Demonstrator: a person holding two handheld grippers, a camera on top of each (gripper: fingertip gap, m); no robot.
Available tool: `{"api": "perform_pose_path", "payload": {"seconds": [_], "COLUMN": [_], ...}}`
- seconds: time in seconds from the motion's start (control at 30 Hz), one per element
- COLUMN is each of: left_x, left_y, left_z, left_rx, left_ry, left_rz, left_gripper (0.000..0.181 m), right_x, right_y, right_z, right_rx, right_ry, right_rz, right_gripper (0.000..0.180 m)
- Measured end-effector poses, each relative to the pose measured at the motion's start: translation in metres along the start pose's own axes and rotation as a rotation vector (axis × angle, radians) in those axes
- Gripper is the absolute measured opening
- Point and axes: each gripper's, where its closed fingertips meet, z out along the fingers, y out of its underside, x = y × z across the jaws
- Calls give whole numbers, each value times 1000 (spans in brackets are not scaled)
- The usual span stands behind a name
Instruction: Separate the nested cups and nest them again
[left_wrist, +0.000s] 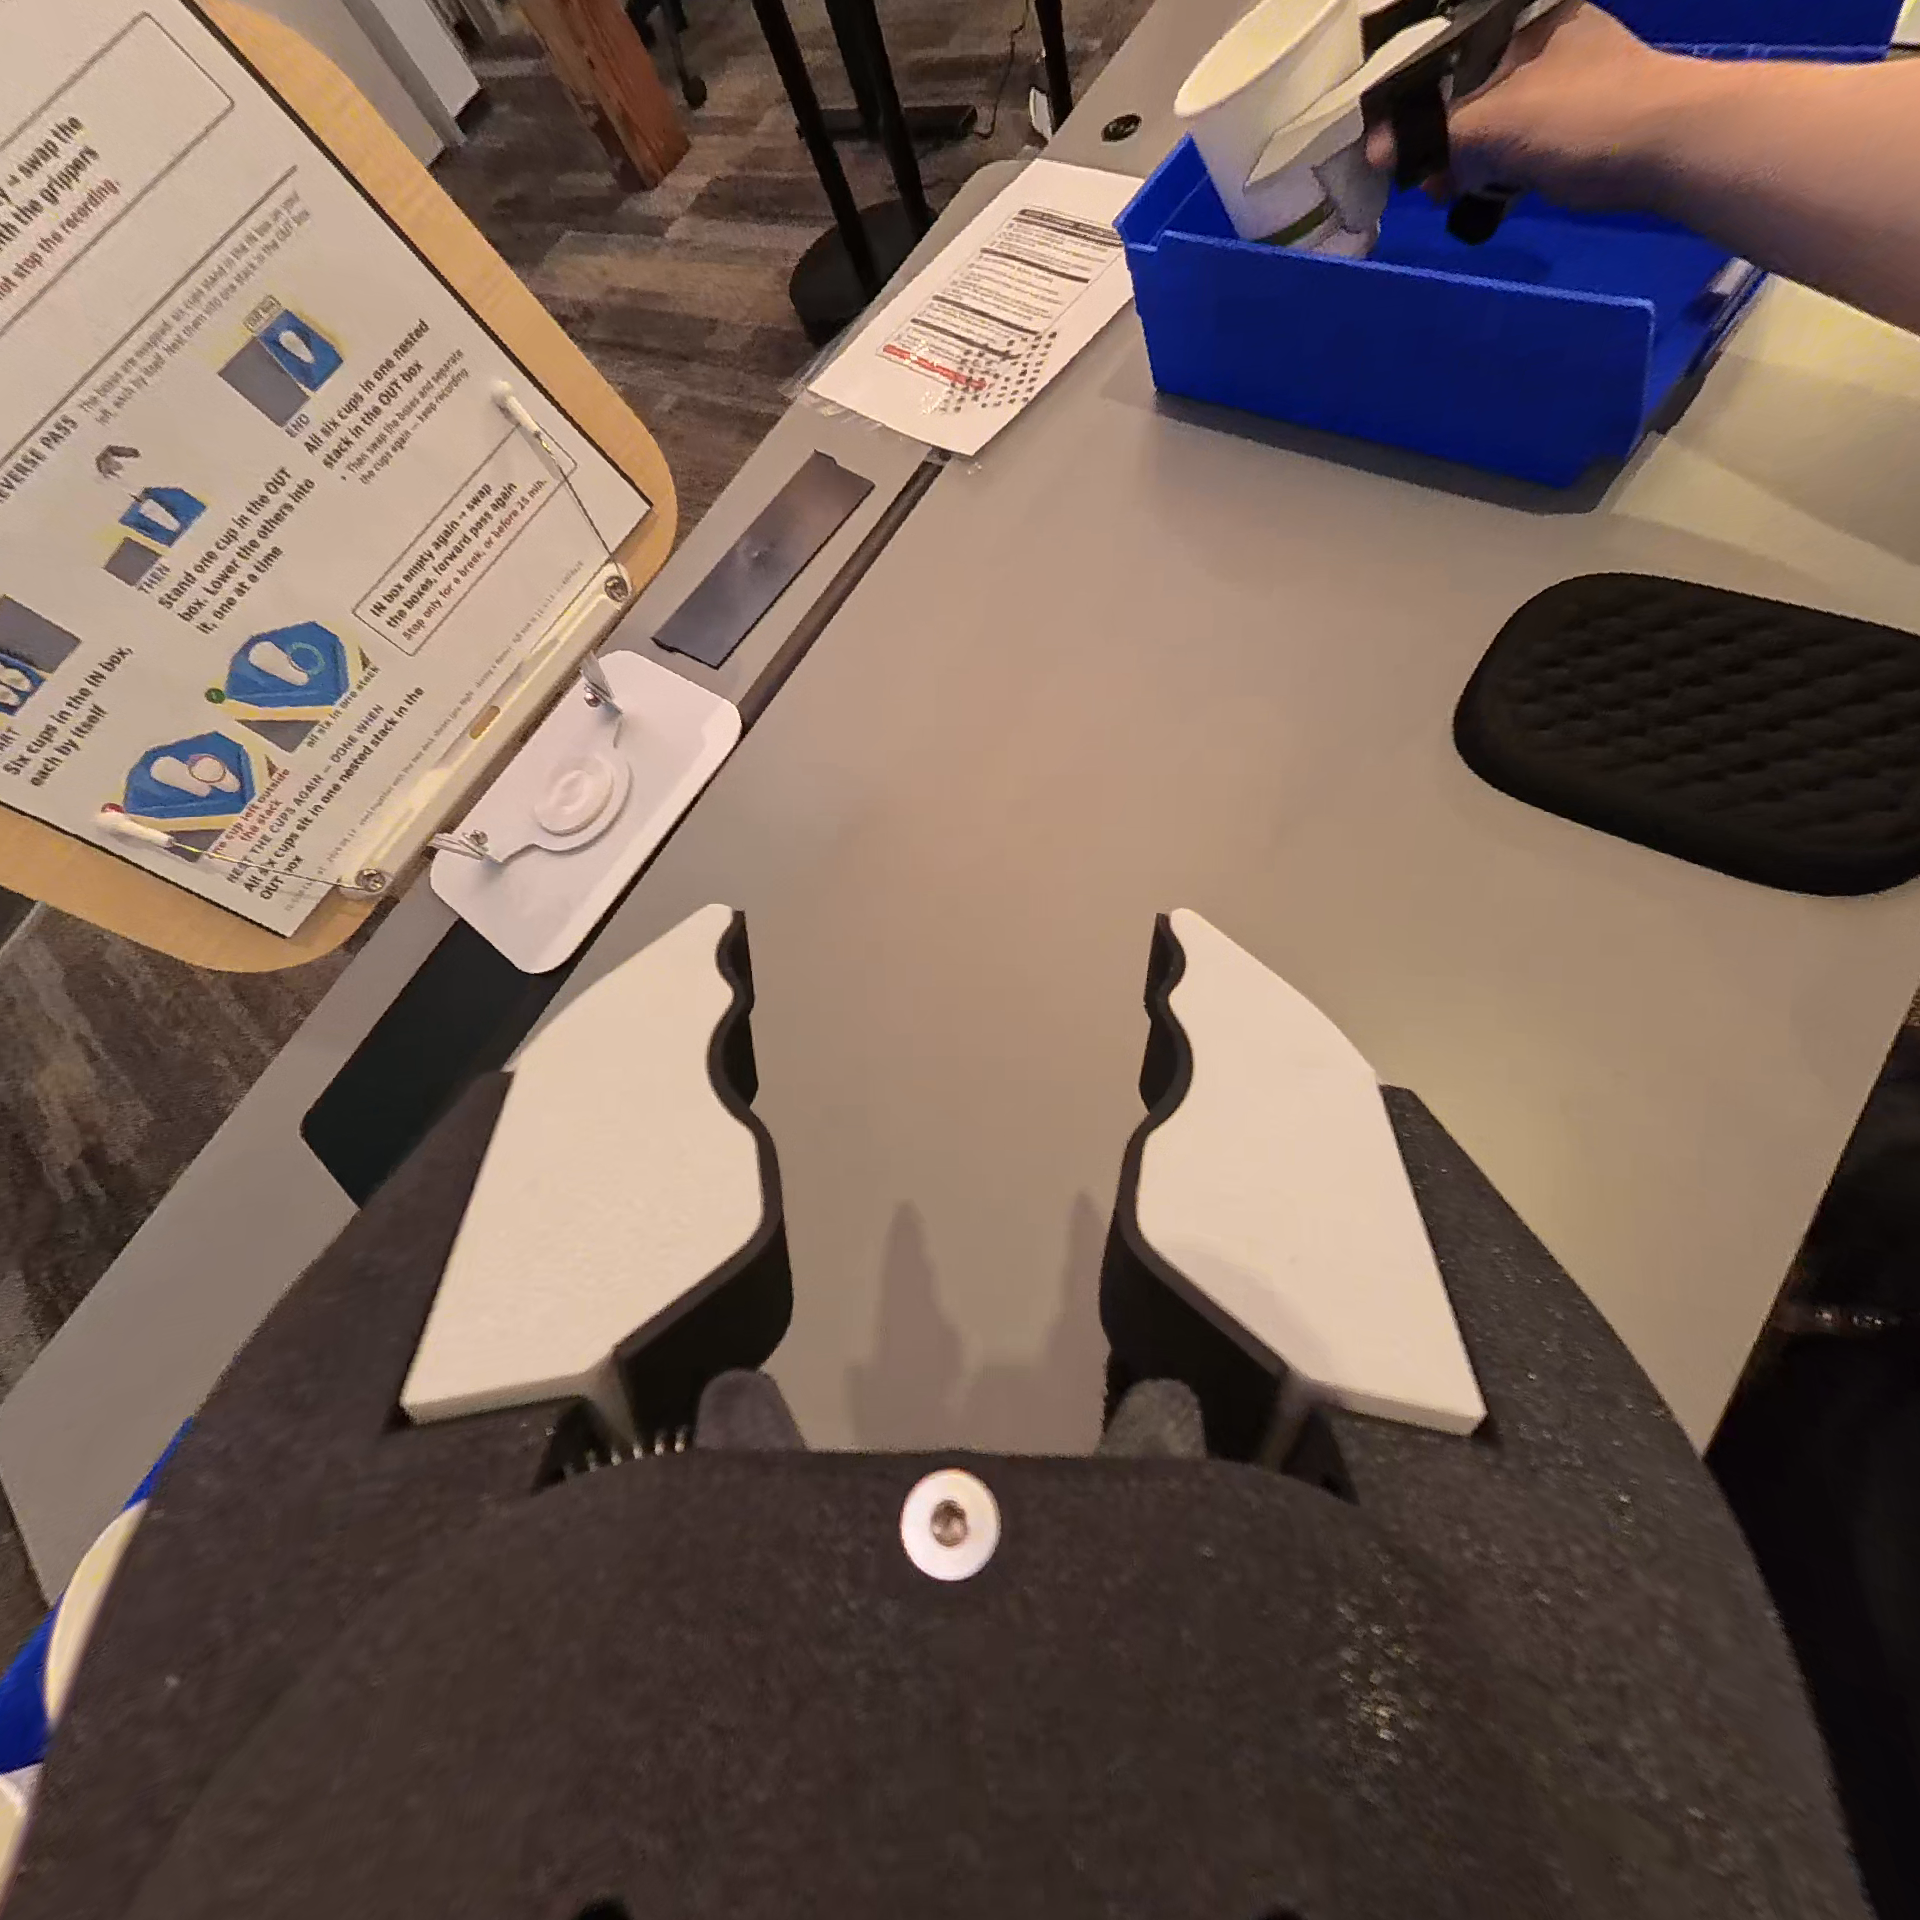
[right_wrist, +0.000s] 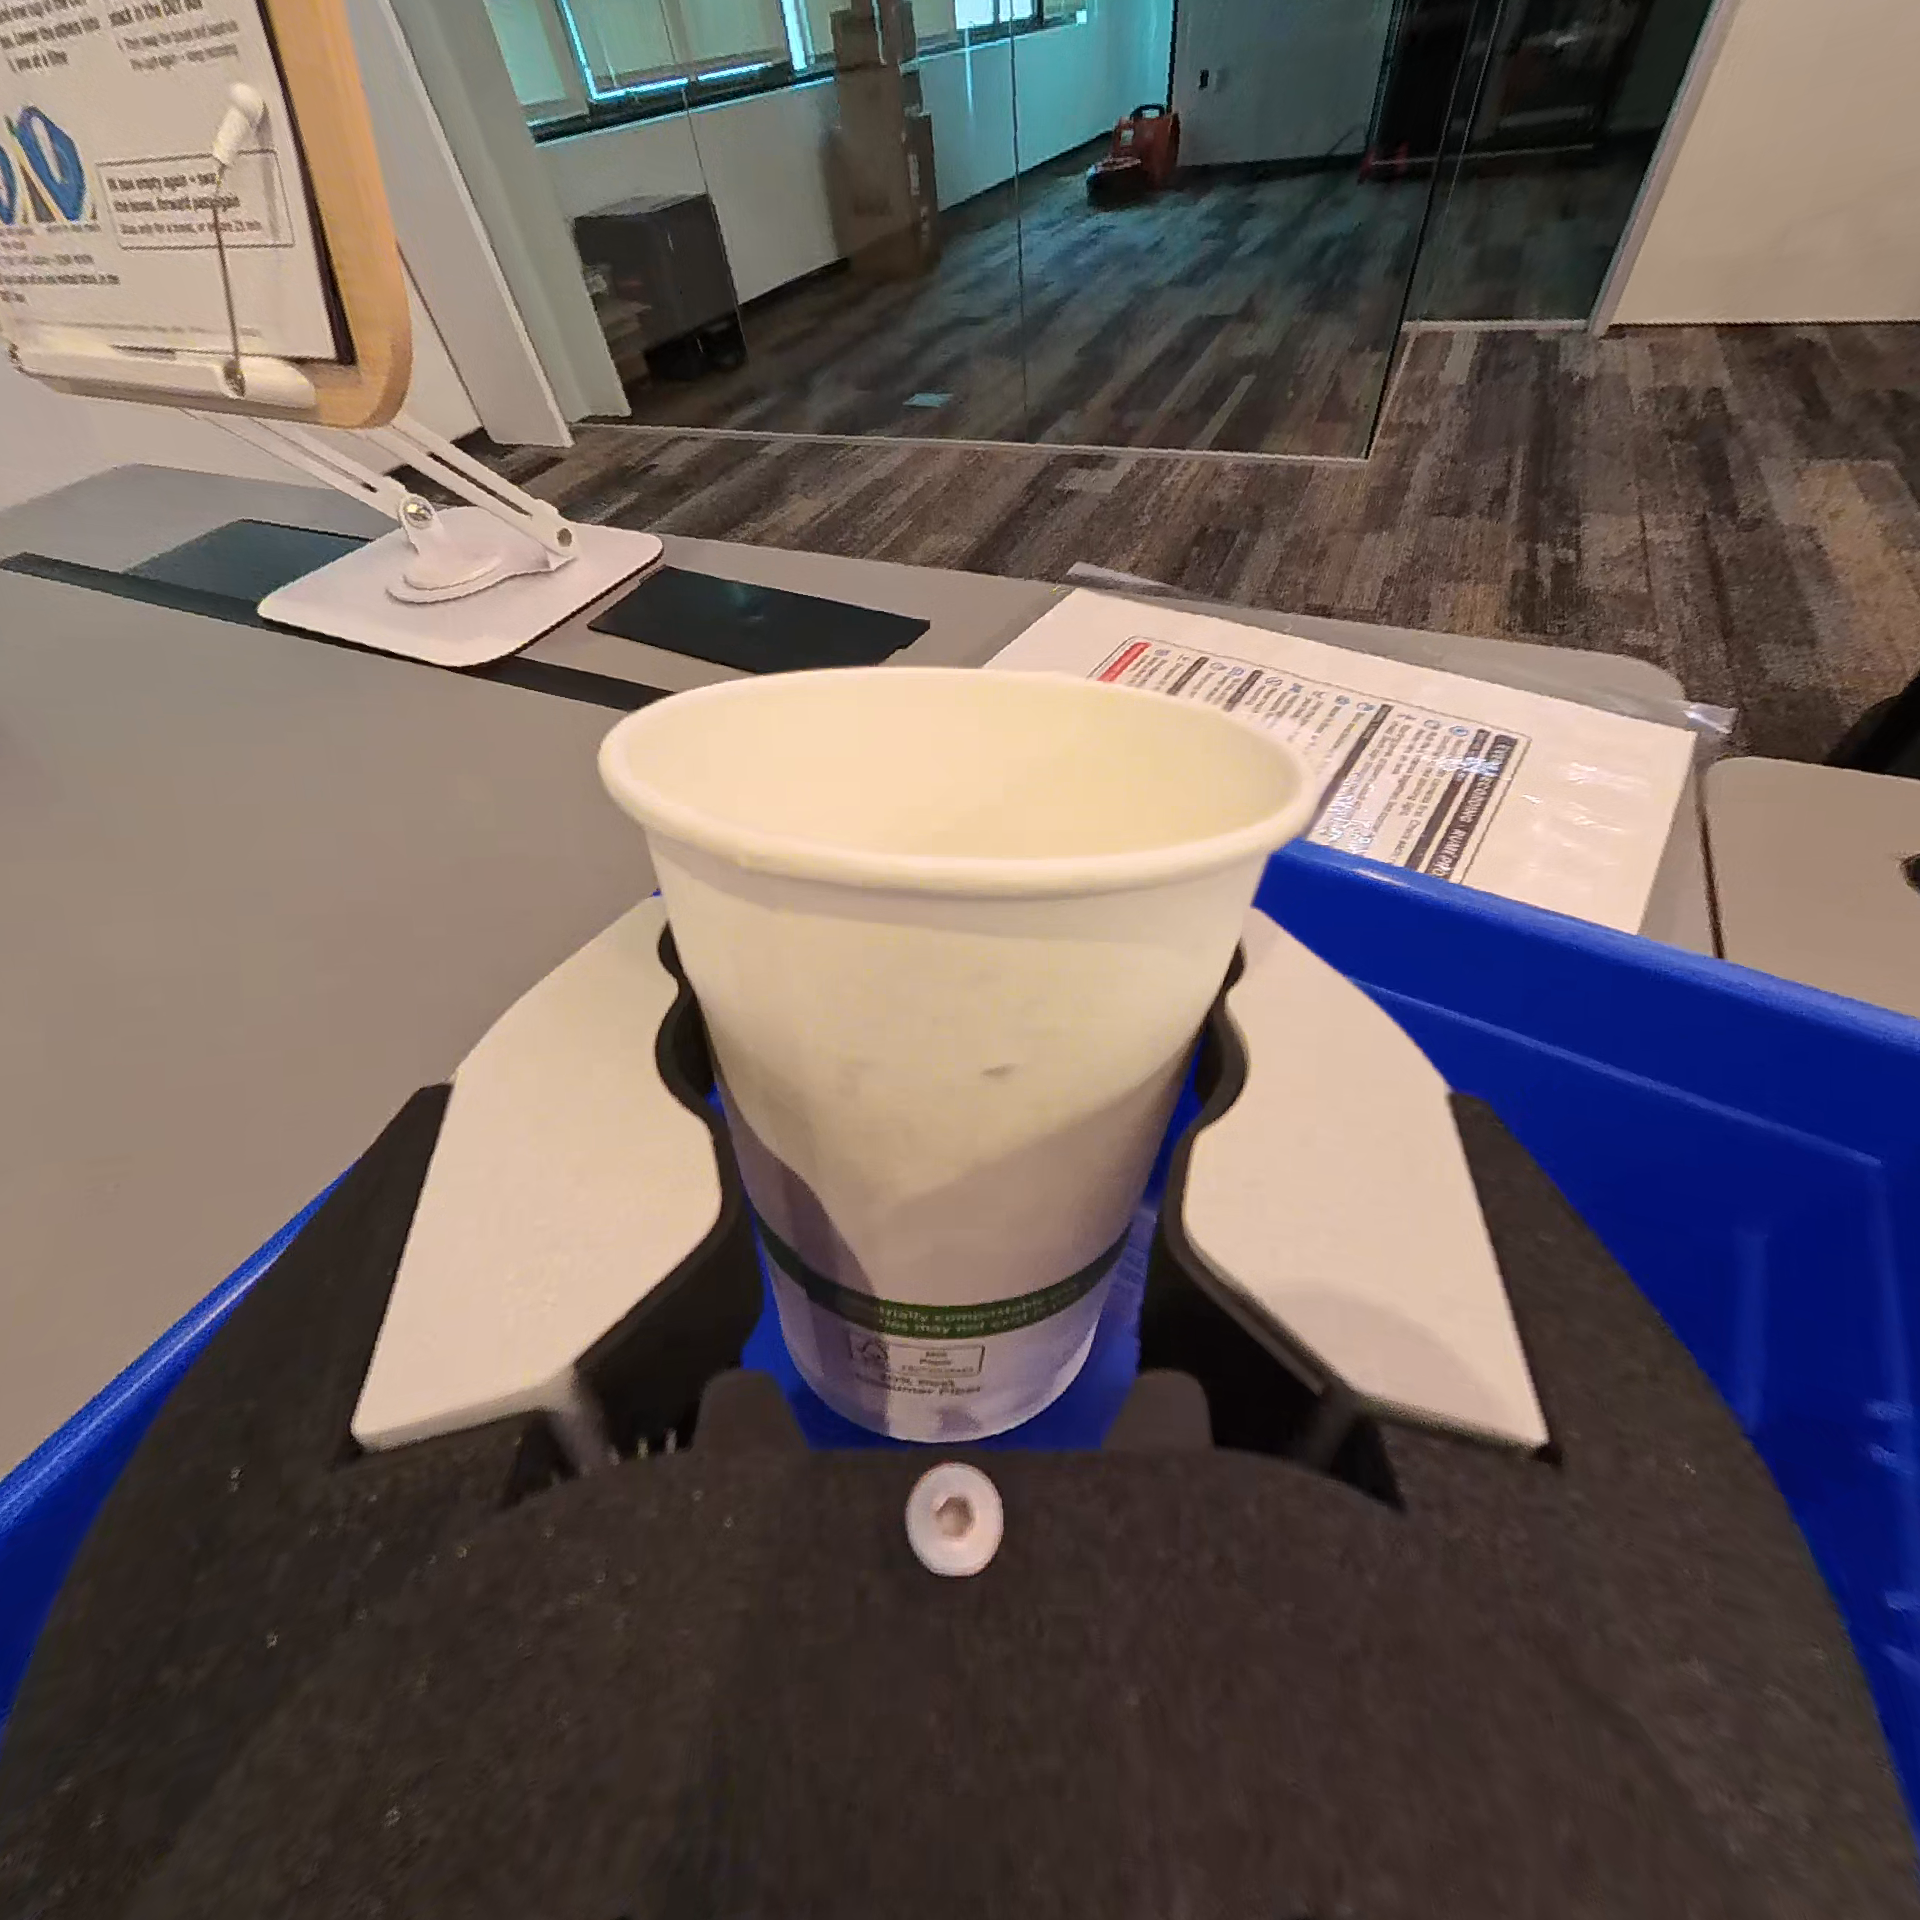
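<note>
The paper cup (right_wrist: 951, 1039) sits upright between the fingers of my right gripper (right_wrist: 951, 977), which are closed on its sides below the rim, and it hangs over the inside of the blue bin (right_wrist: 1621, 1091). It is white with a green band near its base. From my left wrist view the same cup (left_wrist: 1283, 125) shows at the far right end of the table (left_wrist: 1039, 727), tilted a little, with its base down in the bin (left_wrist: 1403, 364) and my right hand (left_wrist: 1621, 114) behind it. My left gripper (left_wrist: 951, 977) hovers over bare grey table with its fingers spread wide and nothing between them. A black padded rest (left_wrist: 1704, 727) lies to the right of it, well apart from the bin. A printed sheet in a clear sleeve (left_wrist: 987, 312) lies beside the bin, and a wooden board carrying an instruction sheet (left_wrist: 291, 468) stands on a white hinged stand (left_wrist: 582, 810) at the table's left edge. At the lower left corner of that view I see a pale rim and some blue, too cropped to tell what they are.
</note>
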Motion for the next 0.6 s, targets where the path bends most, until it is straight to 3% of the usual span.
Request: {"api": "perform_pose_path", "payload": {"seconds": [0.2,0.4,0.6], "left_x": [-7,-48,-62], "left_y": [-4,-27,-23], "left_z": [-3,-30,-38], "left_rx": [0,24,31], "left_ry": [-32,-146,-177], "left_rz": [18,16,-7], "left_gripper": [71,68,67], "right_x": [-3,-4,-5], "right_y": [4,-6,-11], "right_z": [0,-13,-28], "right_rx": [-19,20,61], "right_ry": [-4,-13,-6], "right_rz": [-45,-30,-18], "right_gripper": [92,92,92]}}
